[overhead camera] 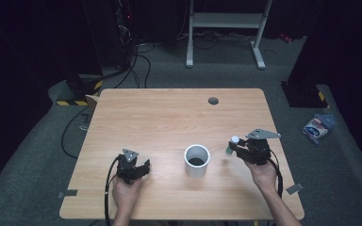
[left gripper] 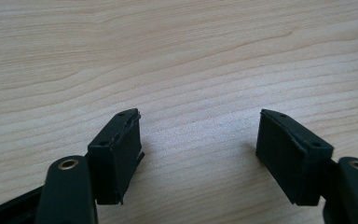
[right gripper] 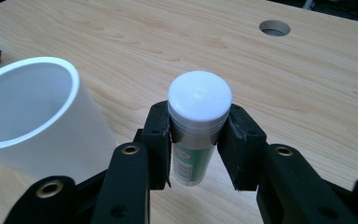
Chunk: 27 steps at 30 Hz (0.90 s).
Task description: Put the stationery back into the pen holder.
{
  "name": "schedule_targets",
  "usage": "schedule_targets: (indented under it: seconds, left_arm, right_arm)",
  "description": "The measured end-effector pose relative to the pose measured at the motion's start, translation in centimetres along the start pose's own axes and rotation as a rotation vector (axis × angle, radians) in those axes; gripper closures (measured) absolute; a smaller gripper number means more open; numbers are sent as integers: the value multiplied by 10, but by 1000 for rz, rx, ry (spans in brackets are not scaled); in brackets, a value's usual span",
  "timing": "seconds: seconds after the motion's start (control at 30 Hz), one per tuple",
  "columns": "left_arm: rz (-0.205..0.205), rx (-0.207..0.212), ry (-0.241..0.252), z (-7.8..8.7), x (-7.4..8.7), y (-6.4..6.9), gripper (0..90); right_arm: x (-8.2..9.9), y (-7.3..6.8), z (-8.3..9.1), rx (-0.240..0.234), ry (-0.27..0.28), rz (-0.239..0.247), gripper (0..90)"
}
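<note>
A white cylindrical cup stands upright near the middle of the wooden table; its rim is at the left of the right gripper view. My right gripper is to the right of the cup, shut on a small tube with a white cap and a green label, held upright above the table. The tube is apart from the cup. My left gripper rests low at the front left, open, with bare wood between its pads.
A round cable hole lies near the table's far edge, also the hole in the right gripper view. On the floor are cables, a white desk frame behind the table and a packet at the right.
</note>
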<state>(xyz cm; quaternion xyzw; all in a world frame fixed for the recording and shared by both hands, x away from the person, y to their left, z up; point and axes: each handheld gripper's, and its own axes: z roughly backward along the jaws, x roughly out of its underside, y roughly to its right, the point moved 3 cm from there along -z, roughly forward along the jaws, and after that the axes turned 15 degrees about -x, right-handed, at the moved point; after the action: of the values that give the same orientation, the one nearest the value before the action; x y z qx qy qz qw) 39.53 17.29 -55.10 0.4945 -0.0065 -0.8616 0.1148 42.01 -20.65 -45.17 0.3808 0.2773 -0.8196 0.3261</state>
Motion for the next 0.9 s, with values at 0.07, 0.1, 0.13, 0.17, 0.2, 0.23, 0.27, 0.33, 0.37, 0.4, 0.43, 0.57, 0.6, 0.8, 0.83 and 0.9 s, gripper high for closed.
schedule_targets:
  seconds: [0.07, 0.1, 0.13, 0.17, 0.2, 0.23, 0.27, 0.33, 0.37, 0.4, 0.43, 0.57, 0.6, 0.8, 0.83, 0.9]
  left_arm:
    - [0, 0, 0, 0, 0, 0, 308]
    - [0, 0, 0, 0, 0, 0, 308]
    - [0, 0, 0, 0, 0, 0, 307]
    - [0, 0, 0, 0, 0, 0, 308]
    - [0, 0, 0, 0, 0, 0, 308]
    - [0, 0, 0, 0, 0, 0, 307]
    - [0, 0, 0, 0, 0, 0, 308]
    - [-6, 1, -1, 0, 0, 0, 306]
    - [-9, 0, -3, 0, 0, -1, 306]
    - [-8, 0, -3, 0, 0, 0, 306]
    - [-8, 0, -3, 0, 0, 0, 306]
    - [-3, 1, -1, 0, 0, 0, 306]
    - [-1, 1, -1, 0, 0, 0, 306]
    - [0, 1, 0, 0, 0, 0, 305]
    - [-1, 0, -2, 0, 0, 0, 305]
    - [-1, 0, -2, 0, 0, 0, 305]
  right_arm:
    - [-1, -3, 2, -15, 3, -3, 648]
    - [-2, -4, 3, -19, 5, 2, 648]
    - [-3, -6, 4, -22, 8, 3, 648]
    - [-4, -8, 5, -29, 12, 0, 648]
    - [-5, -9, 6, -35, 15, 6, 648]
    - [-6, -11, 7, -42, 18, 8, 648]
    - [-7, -13, 8, -47, 21, 13, 648]
    - [-9, -17, 9, -60, 20, 15, 647]
    - [-10, -19, 10, -66, 15, 17, 647]
    - [-11, -20, 10, -69, 15, 29, 647]
    - [-11, -20, 10, -69, 15, 29, 647]
    - [-16, -30, 13, -93, 20, 36, 647]
    - [-17, -32, 14, -98, 23, 45, 647]
    - [-21, -41, 15, -116, 26, 66, 647]
    - [-22, -43, 15, -119, 27, 72, 648]
    - [-24, -46, 16, -126, 26, 76, 648]
